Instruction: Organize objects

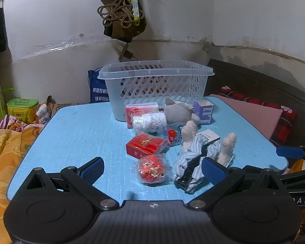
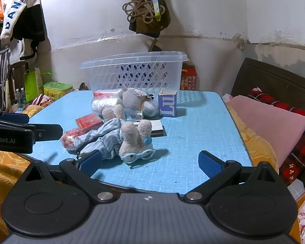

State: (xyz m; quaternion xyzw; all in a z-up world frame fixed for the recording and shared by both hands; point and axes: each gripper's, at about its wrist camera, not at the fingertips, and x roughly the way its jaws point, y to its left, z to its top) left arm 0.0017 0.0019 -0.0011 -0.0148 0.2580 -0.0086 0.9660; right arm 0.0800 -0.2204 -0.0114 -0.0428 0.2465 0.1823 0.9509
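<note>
Stained white walls (image 1: 50, 20), dark wooden headboard (image 2: 274, 81), pink pillow (image 2: 264, 120), clothes hung on wall (image 2: 20, 20)

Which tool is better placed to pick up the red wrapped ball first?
Left, probably. The red wrapped ball lies just ahead between the open left tool; from the right tool it sits off to the side behind striped cloth.

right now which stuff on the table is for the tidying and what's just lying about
For the job: clear basket, red box, grey plush, cream plush rabbit, blue carton.
Lying about: green tin, pink pillow, hanging cord.
</note>
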